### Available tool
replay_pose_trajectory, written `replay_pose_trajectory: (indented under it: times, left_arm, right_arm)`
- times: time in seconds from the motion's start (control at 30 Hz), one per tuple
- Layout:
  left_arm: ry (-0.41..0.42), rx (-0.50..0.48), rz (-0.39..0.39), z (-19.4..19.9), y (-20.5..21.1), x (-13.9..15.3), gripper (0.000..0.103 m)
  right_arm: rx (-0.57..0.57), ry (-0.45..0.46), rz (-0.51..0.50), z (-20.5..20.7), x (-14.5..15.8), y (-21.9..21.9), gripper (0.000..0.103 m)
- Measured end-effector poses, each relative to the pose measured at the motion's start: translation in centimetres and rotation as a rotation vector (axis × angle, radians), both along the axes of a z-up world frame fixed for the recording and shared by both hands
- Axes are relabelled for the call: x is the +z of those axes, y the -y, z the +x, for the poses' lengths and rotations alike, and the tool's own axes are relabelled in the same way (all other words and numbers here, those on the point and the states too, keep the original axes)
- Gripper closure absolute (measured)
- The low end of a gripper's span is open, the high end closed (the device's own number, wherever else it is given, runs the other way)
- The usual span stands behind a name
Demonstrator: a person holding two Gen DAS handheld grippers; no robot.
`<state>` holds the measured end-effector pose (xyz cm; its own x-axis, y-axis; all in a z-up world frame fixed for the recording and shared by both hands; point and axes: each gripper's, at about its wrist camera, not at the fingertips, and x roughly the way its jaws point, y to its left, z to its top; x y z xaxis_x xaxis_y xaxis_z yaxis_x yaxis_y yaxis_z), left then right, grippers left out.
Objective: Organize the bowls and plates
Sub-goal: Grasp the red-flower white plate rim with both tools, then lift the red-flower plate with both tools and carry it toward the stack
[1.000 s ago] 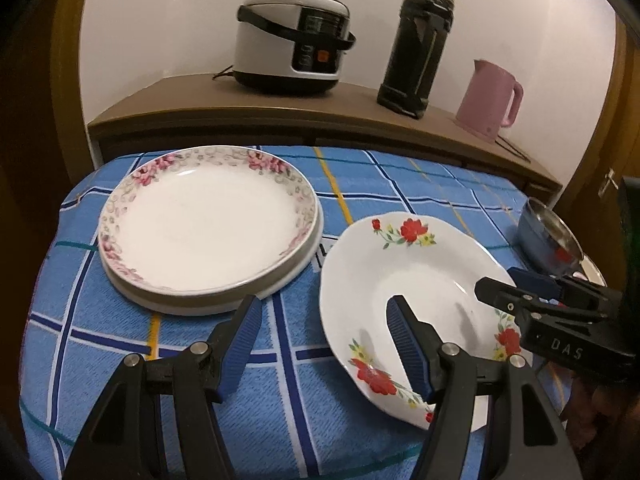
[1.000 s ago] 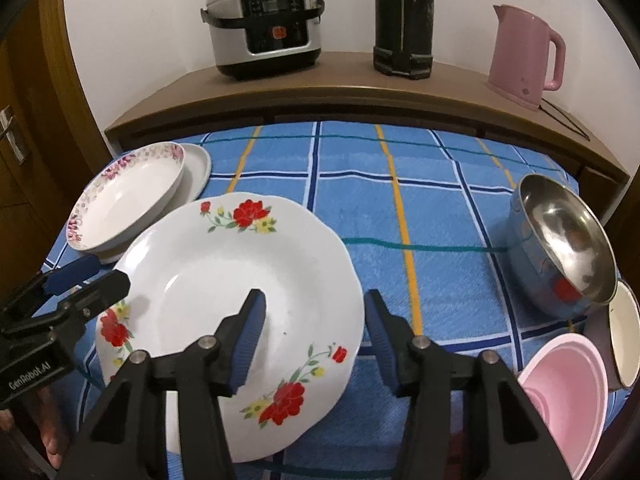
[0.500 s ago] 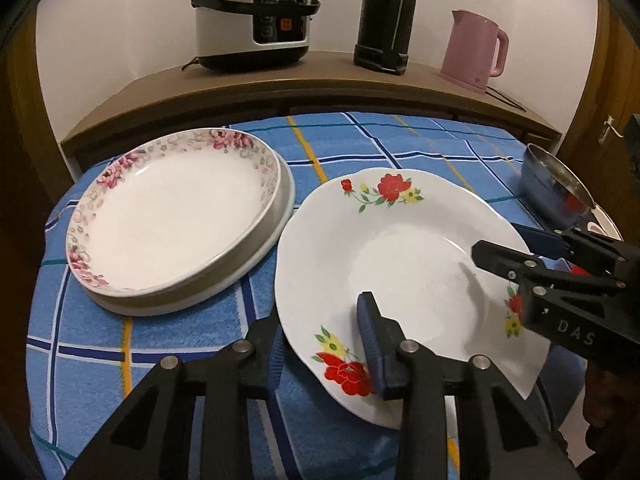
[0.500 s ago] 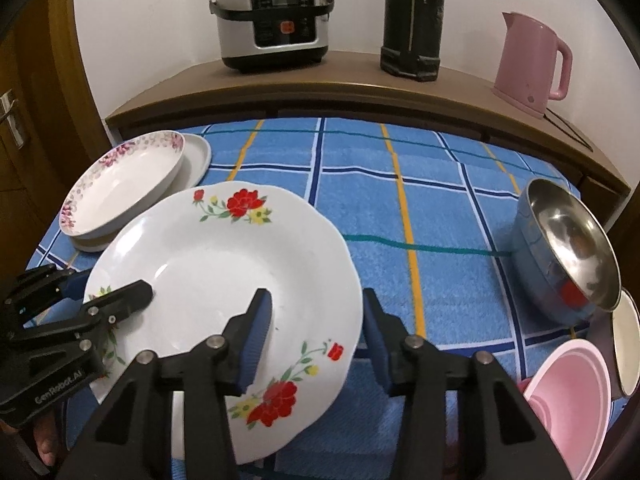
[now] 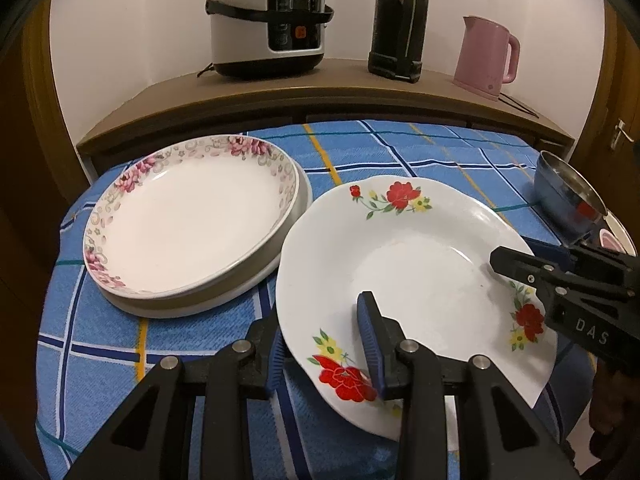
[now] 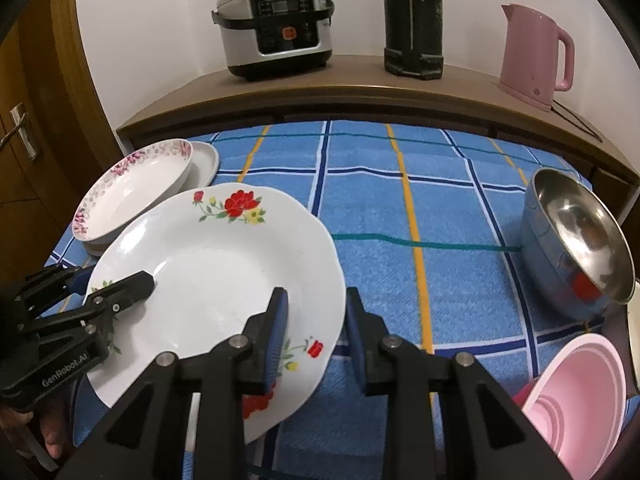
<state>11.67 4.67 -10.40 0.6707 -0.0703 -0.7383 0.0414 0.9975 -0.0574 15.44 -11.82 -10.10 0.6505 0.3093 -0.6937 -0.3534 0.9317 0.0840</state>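
A white plate with red flowers point(image 5: 408, 264) is tilted above the blue checked cloth; it also shows in the right wrist view point(image 6: 216, 268). My left gripper point(image 5: 324, 340) is shut on its near rim, one finger over and one under. My right gripper point(image 6: 314, 332) straddles the plate's right rim with a gap around it, so it is open. A pink-flowered deep plate point(image 5: 188, 220) is stacked on a plain white plate point(image 5: 248, 292) at the left.
A steel bowl point(image 6: 576, 240), a pink bowl point(image 6: 576, 404) and a white dish's rim point(image 6: 634, 336) sit at the right. A wooden shelf point(image 6: 360, 84) behind holds a rice cooker point(image 6: 276, 24), a black flask point(image 6: 414, 20) and a pink kettle point(image 6: 532, 36).
My left gripper moved right from the cloth and closed on the red-flowered plate's rim, lifting that side. My right gripper narrowed around the opposite rim.
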Motion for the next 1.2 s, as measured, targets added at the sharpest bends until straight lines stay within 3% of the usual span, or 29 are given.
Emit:
replay_pose_trajectory:
  times: [0.23, 0.6, 1.2]
  left_arm:
    - [0.064, -0.010, 0.017, -1.0, 0.3, 0.6, 0.066]
    - [0.109, 0.028, -0.068, -1.3, -1.4, 2.0, 0.066]
    - [0.285, 0.131, -0.058, -1.4, -4.8, 8.7, 0.066]
  right_arm:
    - [-0.005, 0.001, 0.045, -0.2, 0.4, 0.7, 0.078]
    - [0.021, 0.053, 0.050, -1.2, 2.6, -0.2, 0.078]
    - [0.081, 0.187, 0.082, -1.8, 7.9, -3.6, 0.078]
